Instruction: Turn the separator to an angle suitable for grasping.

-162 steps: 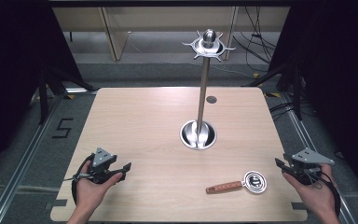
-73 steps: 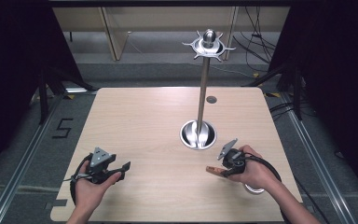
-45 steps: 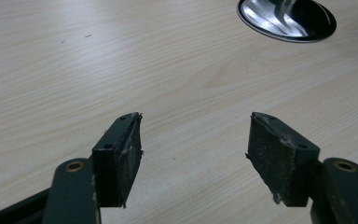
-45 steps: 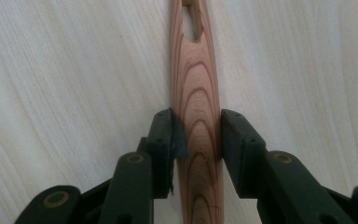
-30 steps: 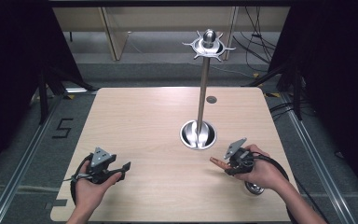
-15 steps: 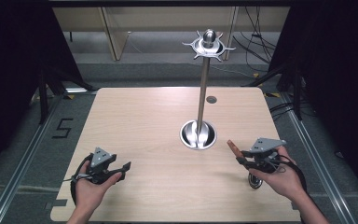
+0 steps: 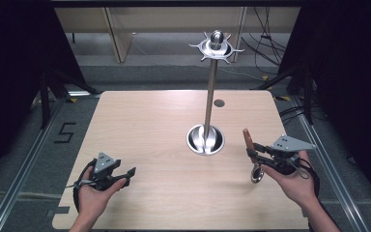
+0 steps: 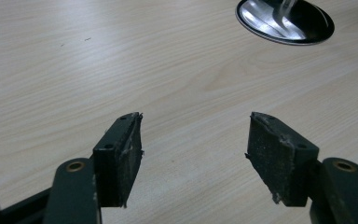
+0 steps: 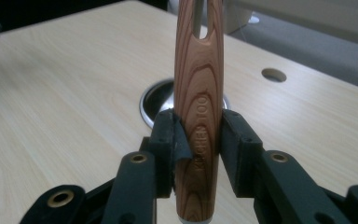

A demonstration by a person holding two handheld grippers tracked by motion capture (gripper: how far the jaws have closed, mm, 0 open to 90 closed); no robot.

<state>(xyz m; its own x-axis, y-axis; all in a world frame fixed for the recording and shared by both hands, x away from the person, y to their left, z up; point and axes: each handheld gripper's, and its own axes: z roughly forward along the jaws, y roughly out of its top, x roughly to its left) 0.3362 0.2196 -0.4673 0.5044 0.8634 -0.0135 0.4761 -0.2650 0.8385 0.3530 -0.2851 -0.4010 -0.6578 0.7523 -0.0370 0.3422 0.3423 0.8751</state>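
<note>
the right gripper (image 7: 251,152) is pinching the wooden handle of the kitchen tool (image 9: 198,107), holding it upright just to the right of the stand base (image 7: 206,140). the left gripper (image 7: 125,173) is sitting spread and empty, well left of that base.

Wooden table (image 7: 149,130) bearing steel stand (image 7: 206,139)

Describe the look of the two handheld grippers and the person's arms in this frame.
Both the left gripper and the right gripper are black, each topped by a grey three-cornered plate, with a dark cable looping near the hand. Their jaws are flat black blocks with worn, rough pads, carried on black links with brass-coloured rivets. The forearms are bare; no sleeves show.
</note>
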